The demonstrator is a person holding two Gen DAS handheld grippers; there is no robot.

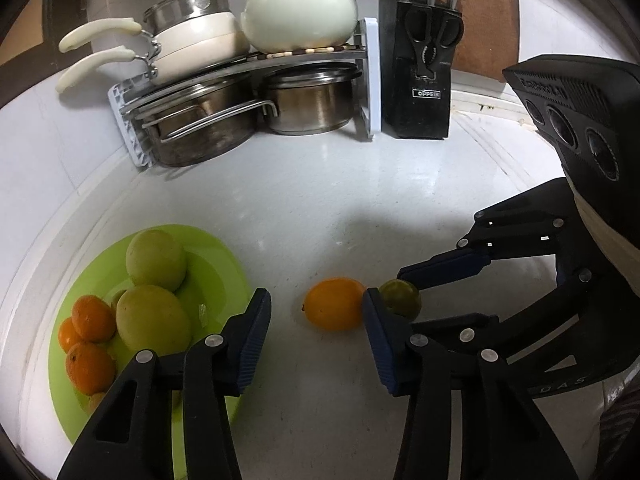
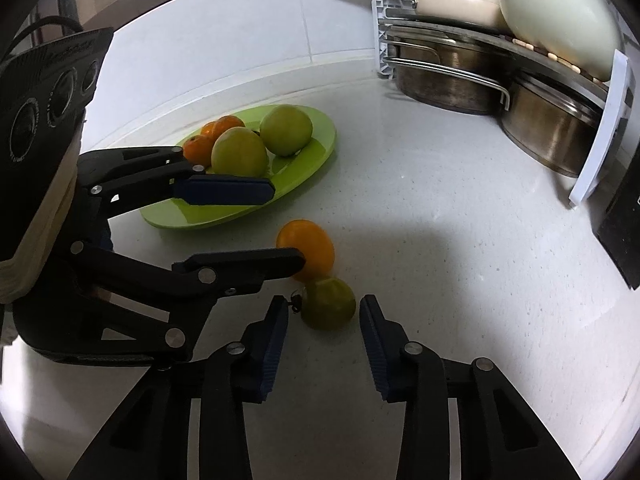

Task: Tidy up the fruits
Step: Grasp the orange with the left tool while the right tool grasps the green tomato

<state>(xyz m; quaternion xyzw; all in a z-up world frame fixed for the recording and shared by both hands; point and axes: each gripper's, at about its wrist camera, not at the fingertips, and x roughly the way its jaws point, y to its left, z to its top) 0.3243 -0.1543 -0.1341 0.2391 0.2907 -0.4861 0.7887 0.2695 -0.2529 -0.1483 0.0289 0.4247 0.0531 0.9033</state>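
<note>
A lime-green plate (image 1: pixel 224 256) (image 2: pixel 316 152) on the white counter holds two large green fruits (image 1: pixel 156 260) (image 2: pixel 286 130) and several small oranges (image 1: pixel 90 366) (image 2: pixel 198 148). An orange fruit (image 1: pixel 334 304) (image 2: pixel 310 246) and a small dark-green fruit (image 1: pixel 400 298) (image 2: pixel 330 304) lie side by side on the counter right of the plate. My left gripper (image 1: pixel 316 340) (image 2: pixel 290 224) is open, in front of the orange fruit. My right gripper (image 2: pixel 324 344) (image 1: pixel 404 300) is open, with its fingers on either side of the dark-green fruit, not closed on it.
A metal rack (image 1: pixel 248 60) (image 2: pixel 500 40) at the back carries cream pans and a white pot, with steel pots (image 1: pixel 312 100) beneath. A black knife block (image 1: pixel 420 76) stands to its right. The tiled wall runs behind the plate.
</note>
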